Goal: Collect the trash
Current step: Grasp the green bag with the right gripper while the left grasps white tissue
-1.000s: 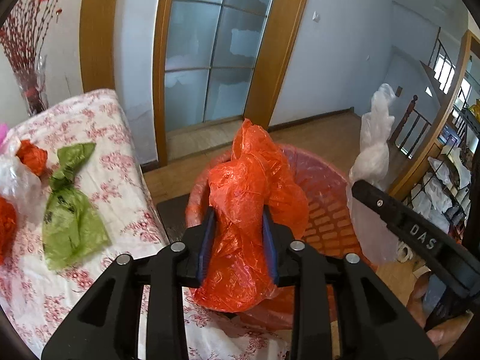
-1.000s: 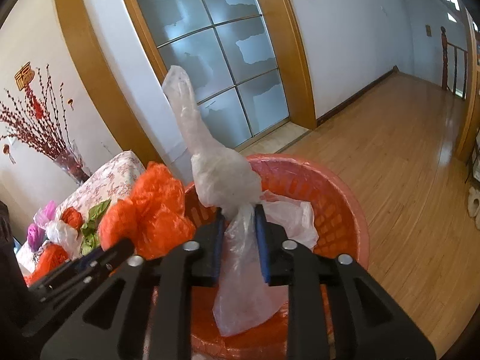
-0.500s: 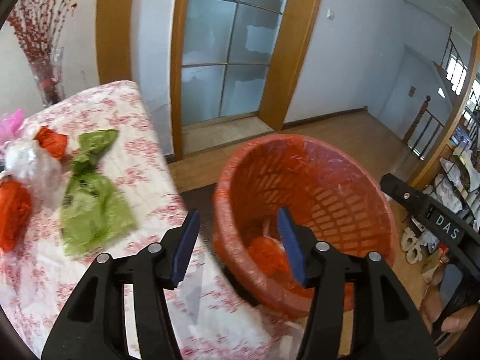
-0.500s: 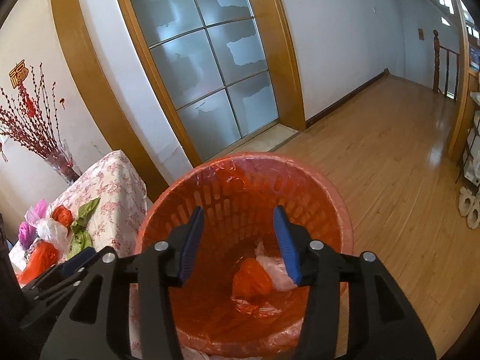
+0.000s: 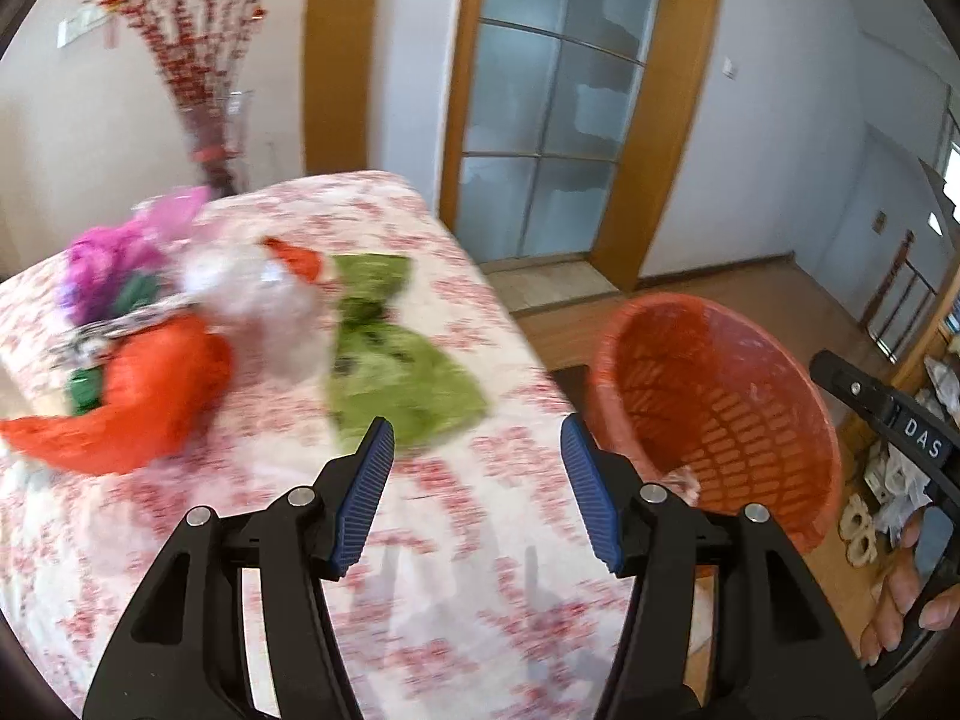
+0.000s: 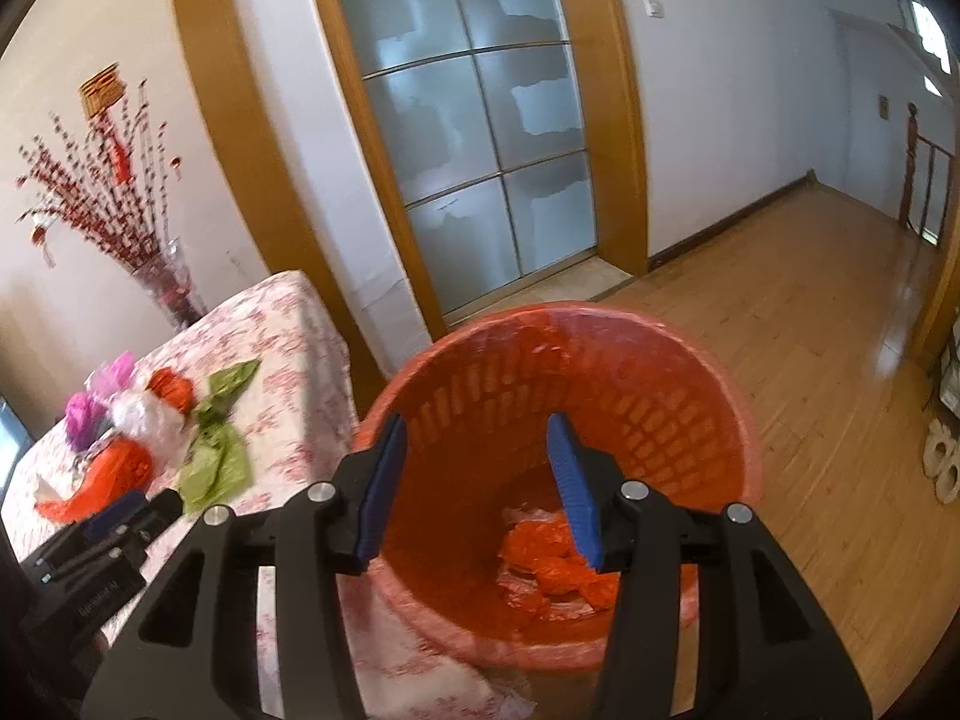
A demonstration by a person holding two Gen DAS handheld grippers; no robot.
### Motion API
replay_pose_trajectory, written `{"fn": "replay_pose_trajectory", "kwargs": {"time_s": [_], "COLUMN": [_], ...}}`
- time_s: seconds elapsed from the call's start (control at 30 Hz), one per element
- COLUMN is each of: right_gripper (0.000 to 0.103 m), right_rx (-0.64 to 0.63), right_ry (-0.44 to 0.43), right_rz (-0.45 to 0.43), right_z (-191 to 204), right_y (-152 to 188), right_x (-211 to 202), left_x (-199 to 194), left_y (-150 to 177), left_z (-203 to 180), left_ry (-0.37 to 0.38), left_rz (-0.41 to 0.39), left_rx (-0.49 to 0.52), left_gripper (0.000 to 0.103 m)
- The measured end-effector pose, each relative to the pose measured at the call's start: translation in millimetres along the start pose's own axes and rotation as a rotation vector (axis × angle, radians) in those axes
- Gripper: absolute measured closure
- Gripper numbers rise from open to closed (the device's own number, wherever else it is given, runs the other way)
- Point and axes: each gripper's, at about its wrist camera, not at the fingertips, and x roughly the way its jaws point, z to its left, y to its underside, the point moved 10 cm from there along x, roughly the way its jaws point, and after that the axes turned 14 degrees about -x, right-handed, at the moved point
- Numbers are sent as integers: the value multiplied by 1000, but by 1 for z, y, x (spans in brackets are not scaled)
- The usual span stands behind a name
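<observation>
Both tongs now stand empty with their blue pads spread wide. A second ago the left gripper was clamped on an orange bag and the right gripper on a clear one, both held over the red basket. Half a second ago the jaws had already parted and the two bags lay at the bottom. In the right wrist view the dropped orange bag lies crumpled on the basket floor, with pale clear film at its ten o'clock edge, so that pair of trash items counts as collected.

What has changed since then is mainly the left tool's aim. It has swung away from the basket, which now sits at three o'clock in its view, and it points over the floral tablecloth toward the remaining litter. The green bag lies nearest, at twelve o'clock from the left pads and not yet between them. Farther off, at ten o'clock, sit a big orange bag, a clear wad, a small orange scrap and a purple bag, all blurred by the camera's motion. The right gripper hangs above the basket mouth.

My reading is that the drop is finished and the next pickup cycle is starting, most likely with the green bag. Several pieces remain on the table, so the job looks well short of done.
</observation>
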Motion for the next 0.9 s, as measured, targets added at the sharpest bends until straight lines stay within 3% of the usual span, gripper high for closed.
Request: {"fn": "replay_pose_trajectory", "kwargs": {"time_s": [0.3, 0.53, 0.7, 0.9], "right_gripper": [54, 54, 54, 54], "right_rx": [-99, -192, -224, -247], "right_ry": [-95, -165, -177, -179], "right_rz": [28, 52, 74, 98], "right_z": [76, 137, 158, 173], "right_y": [1, 5, 8, 10], "right_x": [4, 14, 23, 37], "left_x": [-46, -71, -69, -34], "left_y": [-28, -52, -66, -73], "left_z": [97, 211, 267, 304], "left_ry": [-138, -329, -393, -452], "left_rz": [-104, -187, -203, -136], "left_rx": [-111, -246, -329, -385], "left_gripper": [41, 39, 37, 35]}}
